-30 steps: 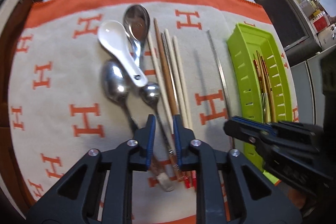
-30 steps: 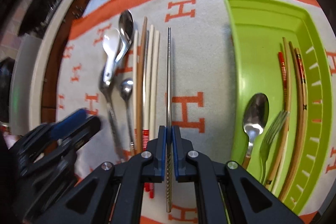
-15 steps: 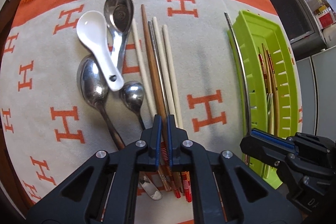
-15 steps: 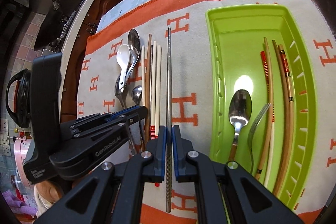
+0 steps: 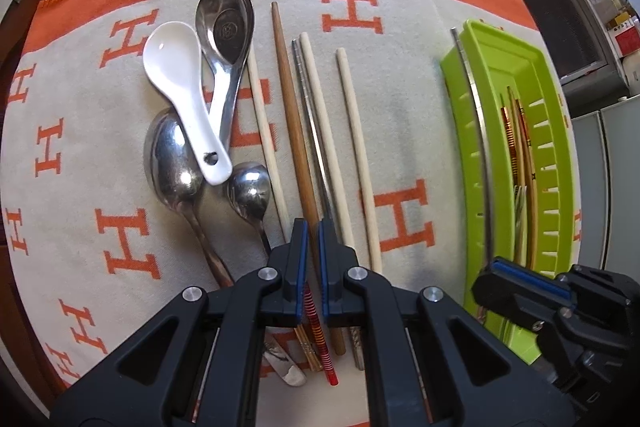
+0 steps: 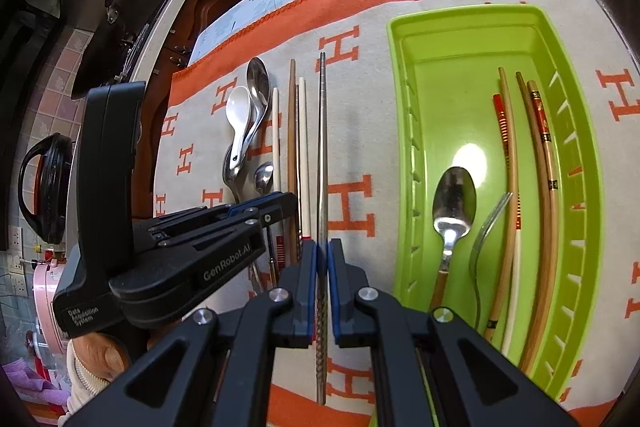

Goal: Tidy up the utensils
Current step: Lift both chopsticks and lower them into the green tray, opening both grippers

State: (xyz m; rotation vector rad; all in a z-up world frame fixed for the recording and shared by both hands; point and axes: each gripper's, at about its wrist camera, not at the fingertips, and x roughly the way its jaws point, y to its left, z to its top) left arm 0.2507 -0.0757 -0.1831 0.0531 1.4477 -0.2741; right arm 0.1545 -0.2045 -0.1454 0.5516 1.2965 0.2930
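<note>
Right hand-held gripper [image 6: 322, 291] pinches my metal chopstick [image 6: 322, 163] beside the green tray [image 6: 404, 187]; left hand-held gripper [image 5: 313, 267] clamps the wooden chopstick [image 5: 292, 123] — I would lift both level, then lower lengthwise.

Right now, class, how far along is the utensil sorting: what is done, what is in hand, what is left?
Done: a spoon, a fork and several chopsticks lie in the green tray. In hand: the right gripper holds a metal chopstick; the left gripper is shut on a brown chopstick. Left: four spoons, including the white spoon, and other chopsticks on the cloth.
</note>
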